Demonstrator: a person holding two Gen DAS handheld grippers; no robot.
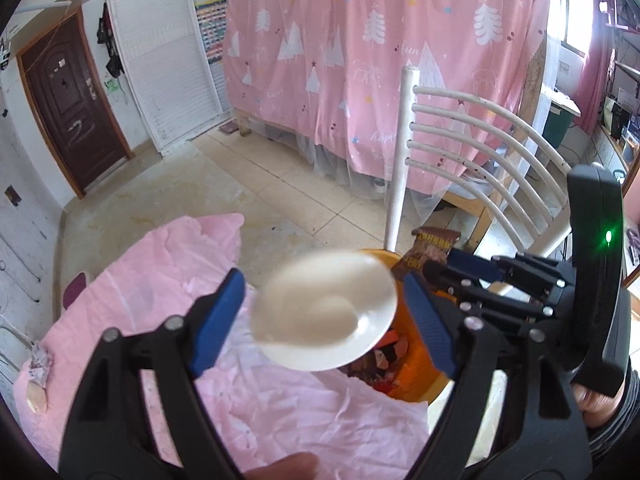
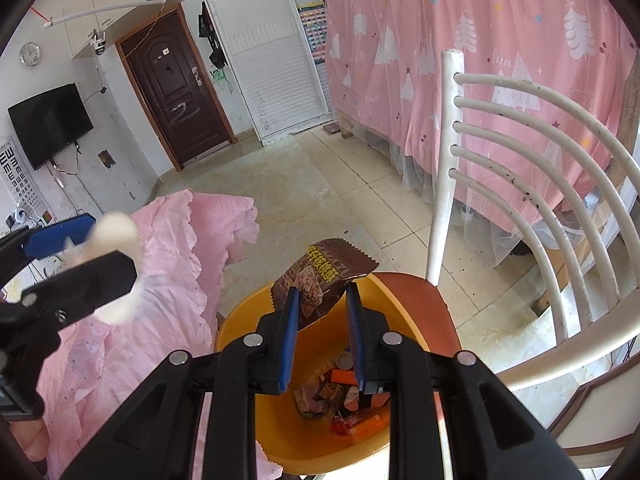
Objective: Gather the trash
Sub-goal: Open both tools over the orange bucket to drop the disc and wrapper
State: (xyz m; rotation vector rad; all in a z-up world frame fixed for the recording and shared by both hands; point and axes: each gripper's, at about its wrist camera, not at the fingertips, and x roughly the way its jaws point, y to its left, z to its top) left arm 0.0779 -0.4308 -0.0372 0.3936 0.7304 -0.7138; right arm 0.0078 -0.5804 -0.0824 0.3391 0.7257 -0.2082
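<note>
left tool (image 1: 320, 316) gapes around a blurred white plastic lid (image 1: 326, 312), contact unclear; right tool (image 2: 322, 332) pinches a brown snack wrapper (image 2: 320, 276) over the orange plastic bin (image 2: 240, 320) beside the pink-clothed surface (image 1: 160, 280). only the right view shows the wall television (image 2: 48, 124).

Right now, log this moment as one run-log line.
left tool: white lid, blurred, grip unclear | right tool: brown wrapper between pads | both above orange bin | bin: holds trash

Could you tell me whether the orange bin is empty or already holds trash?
It holds trash: wrappers lie at the bottom of the orange bin, well below its rim.
</note>
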